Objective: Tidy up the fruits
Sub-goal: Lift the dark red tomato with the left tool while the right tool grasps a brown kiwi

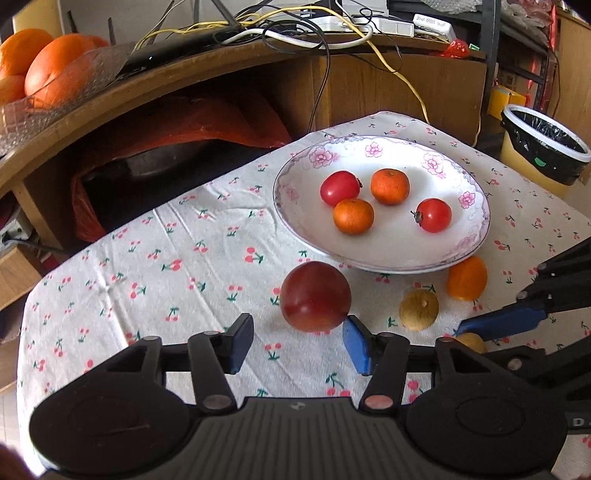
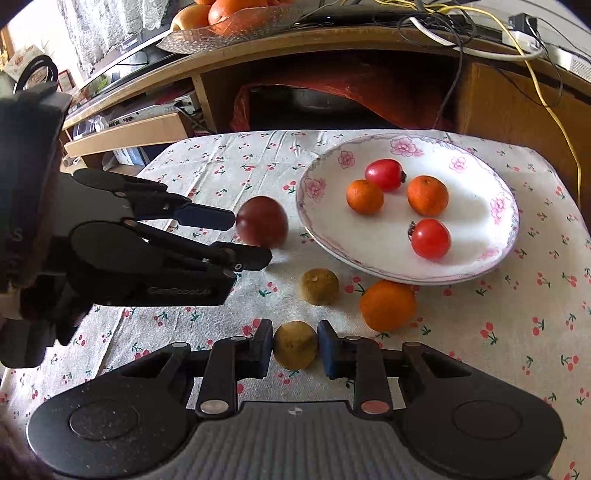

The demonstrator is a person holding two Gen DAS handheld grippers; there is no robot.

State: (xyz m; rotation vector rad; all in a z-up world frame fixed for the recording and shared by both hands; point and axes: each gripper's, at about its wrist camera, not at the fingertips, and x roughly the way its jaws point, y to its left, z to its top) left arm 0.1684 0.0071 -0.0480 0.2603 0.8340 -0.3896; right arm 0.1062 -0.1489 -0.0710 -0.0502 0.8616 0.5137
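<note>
A white floral plate (image 1: 469, 236) (image 2: 495, 254) holds two red tomatoes and two small oranges. On the cherry-print cloth lie a dark red plum (image 1: 315, 301) (image 2: 263, 220), an orange (image 1: 467, 277) (image 2: 388, 304) and two brown-green round fruits (image 1: 419, 309) (image 2: 318, 286). My left gripper (image 1: 299, 341) (image 2: 251, 240) is open, its jaws just short of the plum, right pad touching its side. My right gripper (image 2: 294, 350) is shut on the nearer brown-green fruit (image 2: 295, 350), which rests at cloth level.
A wooden desk (image 1: 221, 66) with cables stands behind the table; a glass bowl of large oranges (image 1: 40, 66) (image 2: 229, 14) sits on it. A lined bin (image 1: 543, 147) stands at the far right. A red bag fills the shelf below the desk.
</note>
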